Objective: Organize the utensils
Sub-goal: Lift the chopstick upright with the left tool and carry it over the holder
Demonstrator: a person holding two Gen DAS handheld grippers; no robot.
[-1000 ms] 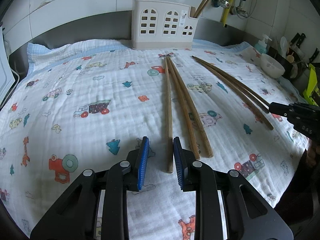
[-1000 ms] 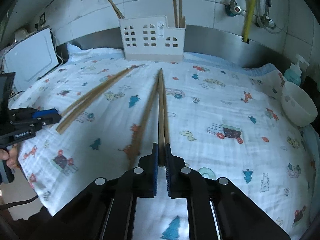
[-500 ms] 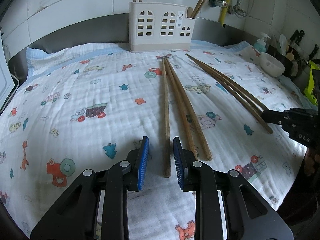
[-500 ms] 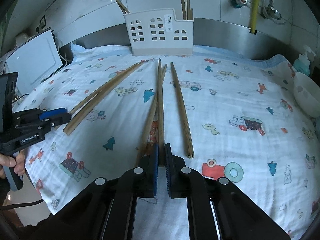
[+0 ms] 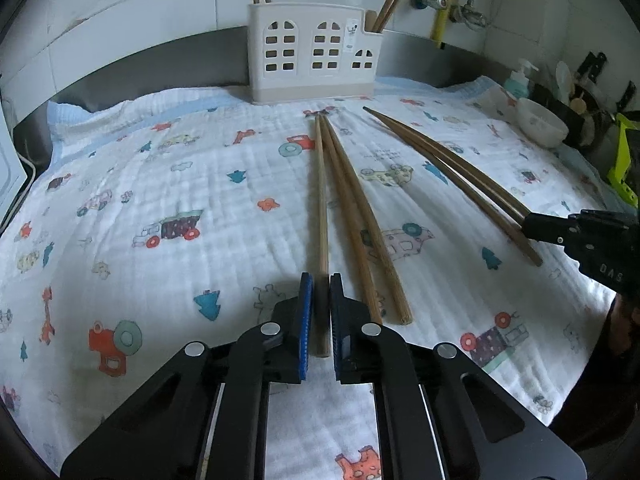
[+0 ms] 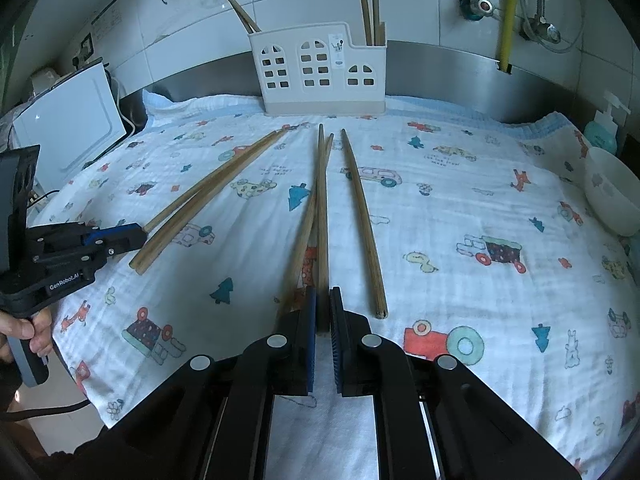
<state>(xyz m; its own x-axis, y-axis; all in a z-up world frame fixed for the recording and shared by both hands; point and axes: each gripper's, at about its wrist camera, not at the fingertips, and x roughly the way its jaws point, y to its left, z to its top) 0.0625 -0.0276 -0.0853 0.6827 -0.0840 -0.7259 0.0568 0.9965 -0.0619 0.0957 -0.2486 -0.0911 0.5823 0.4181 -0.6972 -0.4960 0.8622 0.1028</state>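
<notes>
Holds in the left gripper (image 5: 319,312), jaws pressed together on it, the near end of one chopstick (image 5: 321,200) lying along the printed cloth (image 5: 160,168) and pointing to the white utensil holder (image 5: 312,60). Holds in the same way in the right gripper (image 6: 322,312) a second chopstick (image 6: 321,208), crossed by a loose chopstick (image 6: 304,232). Hides both gripped ends between blue pads (image 5: 306,320). Cannot tell in either view how many sticks end at the tip of the other gripper. Cuts off at the frame edge the tops of the standing chopsticks (image 6: 368,0) in the holder. Reads "GenRobot.AI" on the left gripper from the right wrist view, and "DAS" on the right gripper from the left wrist view. Cannot read the small sticker (image 6: 337,50) on the holder.
</notes>
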